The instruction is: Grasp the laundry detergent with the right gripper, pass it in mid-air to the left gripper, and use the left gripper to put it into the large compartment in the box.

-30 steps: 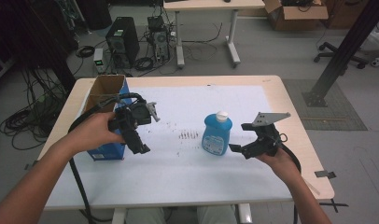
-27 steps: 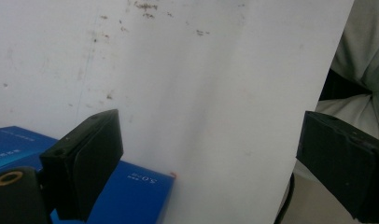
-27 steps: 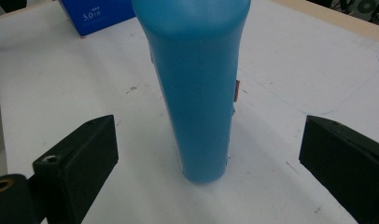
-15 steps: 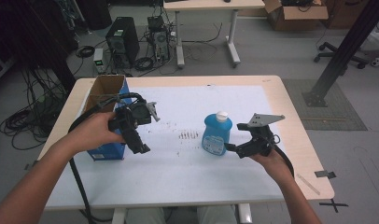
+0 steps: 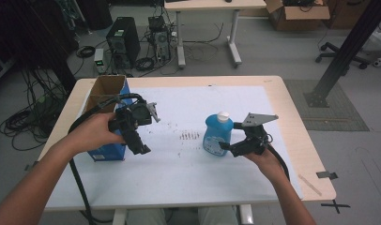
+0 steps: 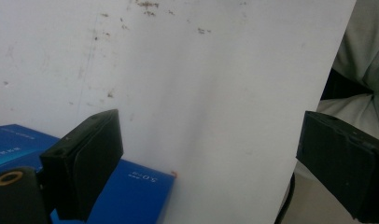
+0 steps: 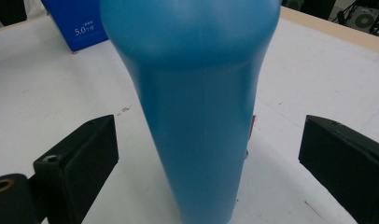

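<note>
- The person's right hand (image 5: 263, 157) holds the right hand-held gripper (image 5: 226, 147) low over the surface (image 5: 188, 187), with its jaws spread wide
- A blue bottle (image 5: 217, 136) with a white cap stands upright on the white sheet, just in front of that hand-held gripper
- In the right gripper view the blue bottle (image 7: 192, 107) stands between the two jaws, with a gap on each side, so nothing pinches it
- The person's left hand (image 5: 97, 133) holds the left hand-held gripper (image 5: 144, 150) up in the air, pointing down at the white sheet, with its jaws spread too and nothing between them
- A blue box (image 5: 106, 119) with brown flaps open at the top sits on the left part of the surface, right beside the left hand
- In the left gripper view a corner of the blue box (image 6: 136, 191) shows near the left jaw
- Small dark marks (image 5: 189, 136) dot the sheet between the box and the bottle
- Far behind the surface, a black computer (image 5: 120, 42) and many cables lie on the floor, near another table (image 5: 207, 5)
</note>
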Motion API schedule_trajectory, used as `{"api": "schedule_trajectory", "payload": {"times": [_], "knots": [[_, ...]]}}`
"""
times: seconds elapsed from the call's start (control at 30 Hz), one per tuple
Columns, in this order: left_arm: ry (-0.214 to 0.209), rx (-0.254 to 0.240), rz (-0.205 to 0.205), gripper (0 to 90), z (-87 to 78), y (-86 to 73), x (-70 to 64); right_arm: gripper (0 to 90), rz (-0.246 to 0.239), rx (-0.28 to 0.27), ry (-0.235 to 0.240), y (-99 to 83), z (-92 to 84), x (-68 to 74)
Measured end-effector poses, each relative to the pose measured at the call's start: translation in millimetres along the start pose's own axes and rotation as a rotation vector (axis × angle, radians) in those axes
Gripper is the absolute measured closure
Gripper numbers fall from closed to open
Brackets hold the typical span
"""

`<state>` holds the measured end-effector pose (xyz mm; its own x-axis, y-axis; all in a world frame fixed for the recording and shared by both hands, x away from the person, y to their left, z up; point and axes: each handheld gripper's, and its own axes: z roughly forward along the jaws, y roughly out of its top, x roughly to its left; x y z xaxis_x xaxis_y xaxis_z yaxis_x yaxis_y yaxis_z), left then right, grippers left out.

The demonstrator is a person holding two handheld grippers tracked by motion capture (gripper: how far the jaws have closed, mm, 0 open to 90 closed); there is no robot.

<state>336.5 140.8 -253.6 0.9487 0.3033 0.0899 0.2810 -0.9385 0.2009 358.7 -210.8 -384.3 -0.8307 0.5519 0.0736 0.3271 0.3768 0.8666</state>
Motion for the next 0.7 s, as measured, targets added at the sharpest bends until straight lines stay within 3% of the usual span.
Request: {"api": "schedule_trajectory", "payload": {"times": [0.53, 0.7], "knots": [[-0.003, -0.002, -0.003, 7.5, 1.9, -1.5, 0.5, 6.6, 0.018, -0.031, 0.018, -0.7, 17.5, 0.0], [-0.001, -0.007, -0.006, 7.5, 0.3, -2.4, 1.2, 11.1, 0.01, -0.042, 0.028, -0.8, 20.0, 0.7]]}}
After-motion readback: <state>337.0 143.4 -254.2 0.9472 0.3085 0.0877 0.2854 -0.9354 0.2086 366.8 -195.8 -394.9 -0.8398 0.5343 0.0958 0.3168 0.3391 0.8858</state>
